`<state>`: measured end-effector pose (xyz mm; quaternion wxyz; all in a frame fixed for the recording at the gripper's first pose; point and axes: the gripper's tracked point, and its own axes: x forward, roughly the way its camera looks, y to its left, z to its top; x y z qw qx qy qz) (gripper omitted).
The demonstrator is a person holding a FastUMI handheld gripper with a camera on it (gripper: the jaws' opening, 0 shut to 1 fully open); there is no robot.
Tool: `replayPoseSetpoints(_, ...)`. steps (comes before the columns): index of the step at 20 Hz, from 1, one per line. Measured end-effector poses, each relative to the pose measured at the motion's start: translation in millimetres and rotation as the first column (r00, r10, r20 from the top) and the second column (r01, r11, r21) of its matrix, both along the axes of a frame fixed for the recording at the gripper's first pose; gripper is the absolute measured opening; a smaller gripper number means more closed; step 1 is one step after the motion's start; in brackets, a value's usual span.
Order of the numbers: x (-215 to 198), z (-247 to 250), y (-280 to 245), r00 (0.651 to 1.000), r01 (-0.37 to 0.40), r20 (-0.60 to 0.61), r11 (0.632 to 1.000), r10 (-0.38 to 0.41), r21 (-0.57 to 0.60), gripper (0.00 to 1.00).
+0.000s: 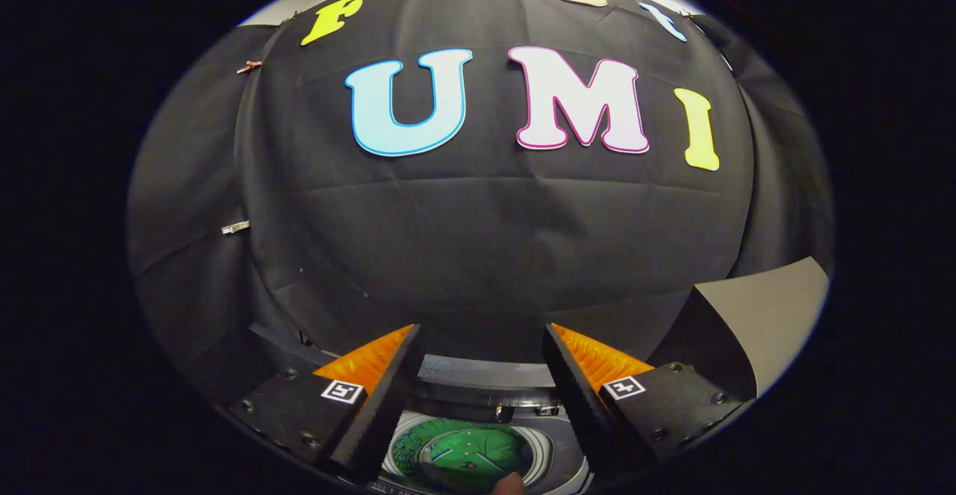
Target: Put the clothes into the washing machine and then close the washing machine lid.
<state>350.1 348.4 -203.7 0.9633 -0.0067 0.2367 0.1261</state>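
Observation:
My gripper [482, 334] is open, its two fingers spread wide with nothing between them. Below and between the fingers lies the washing machine [478, 383] with its top open. Inside its round drum [467, 454] sits something green, which could be a garment or the drum's floor; I cannot tell which. The raised lid's pale edge [478, 369] runs across just beyond the drum, between the fingertips. A small part of a hand [510, 484] shows at the drum's near rim.
The booth's black cloth wall [485, 241] rises close behind the machine. A grey panel [762, 316] leans at the right, beyond the right finger. Clips [235, 227] hold the cloth at the left.

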Motion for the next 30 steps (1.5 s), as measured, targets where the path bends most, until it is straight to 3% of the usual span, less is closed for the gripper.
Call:
replayPoseSetpoints(7, -30, -10, -1, 1.0, -0.019, 0.02, 1.0, 0.019, 0.016, 1.0)
replayPoseSetpoints(11, -60, -48, -5, 0.996, -0.046, -0.074, 0.998, 0.043, -0.035, 1.0)
replayPoseSetpoints(13, -77, -58, 1, 0.997, -0.058, -0.05, 0.998, 0.057, -0.013, 0.99)
replayPoseSetpoints(17, -109, -49, 5, 0.996, -0.094, 0.008, 0.996, 0.094, -0.003, 0.97)
replayPoseSetpoints(25, -143, 2, -6, 0.99, -0.071, 0.124, 0.996, 0.064, 0.057, 1.0)
replayPoseSetpoints(30, -157, 41, -40, 0.981, -0.043, 0.193, 0.997, 0.03, 0.065, 1.0)
